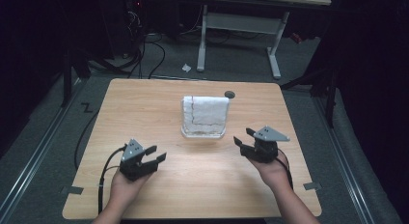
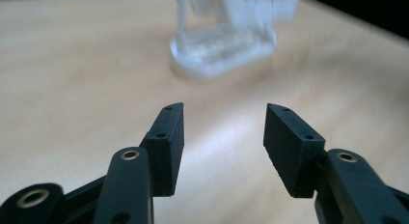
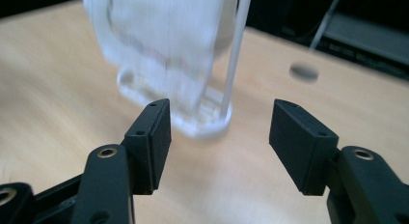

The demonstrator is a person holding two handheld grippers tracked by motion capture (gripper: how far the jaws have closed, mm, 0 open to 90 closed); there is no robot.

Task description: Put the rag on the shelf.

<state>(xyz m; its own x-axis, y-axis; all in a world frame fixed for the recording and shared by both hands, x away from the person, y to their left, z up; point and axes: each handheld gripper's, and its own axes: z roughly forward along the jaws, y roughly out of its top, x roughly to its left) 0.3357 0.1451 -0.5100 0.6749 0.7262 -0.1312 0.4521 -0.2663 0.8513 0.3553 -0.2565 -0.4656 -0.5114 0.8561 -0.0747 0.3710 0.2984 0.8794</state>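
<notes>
A white towel [image 1: 206, 109] with a red stitched line hangs over a clear plastic rack [image 1: 203, 132] at the middle of the wooden table [image 1: 144, 103]. My left gripper [image 1: 156, 153] is open near the front left, its jaws pointing toward the rack's base [image 2: 223, 50]. On the right my right gripper [image 1: 245, 136] is open too, close beside the rack. In the right gripper view the towel [image 3: 159, 35] hangs just ahead of the left jaw, over the clear base [image 3: 202, 120]. Nothing sits between either pair of jaws.
A small dark round mark [image 1: 229, 94] lies on the table behind the rack, also seen as a dark round mark [image 3: 304, 72] in the right gripper view. A white desk frame [image 1: 238, 35] and cables stand on the floor beyond the table.
</notes>
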